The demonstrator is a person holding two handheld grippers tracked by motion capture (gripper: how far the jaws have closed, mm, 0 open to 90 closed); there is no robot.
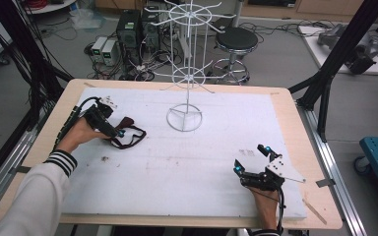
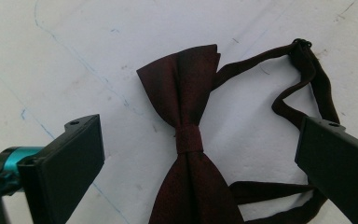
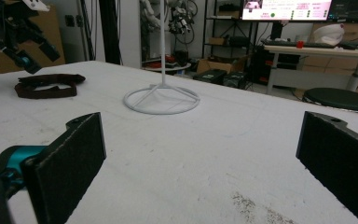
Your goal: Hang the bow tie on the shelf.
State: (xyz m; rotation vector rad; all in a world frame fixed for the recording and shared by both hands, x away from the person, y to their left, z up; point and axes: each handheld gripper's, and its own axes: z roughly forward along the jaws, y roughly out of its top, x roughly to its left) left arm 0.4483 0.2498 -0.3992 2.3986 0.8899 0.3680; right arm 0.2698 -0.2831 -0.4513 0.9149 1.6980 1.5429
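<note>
- Nearest to me, at the near right of the table (image 1: pixel 39 142), my right claw (image 1: pixel 249 158) rests with its jaws spread wide and nothing between them; it looks across bare white sheet toward the far side.
- Far centre on the white sheet stands the wire rack (image 1: pixel 189 73), a white pole on a ring base with hooked arms. From my right claw it lies ahead and a little left, well apart.
- At the left, my left claw (image 1: pixel 113 132) is also fully spread and empty, poised right over the bow tie (image 1: pixel 126 125); this hand is far the nearer one, so I judge the pickup is its job.
- Looking along its jaws, the bow tie (image 2: pixel 186 140) lies flat between them, its long axis running away from me, so the jaws would close across the narrow way.
- Its centre knot (image 2: pixel 189 139) sits roughly midway between the jaws.
- The strap (image 2: pixel 307 84) loops off toward the right jaw, and could get pinched along with it.
</note>
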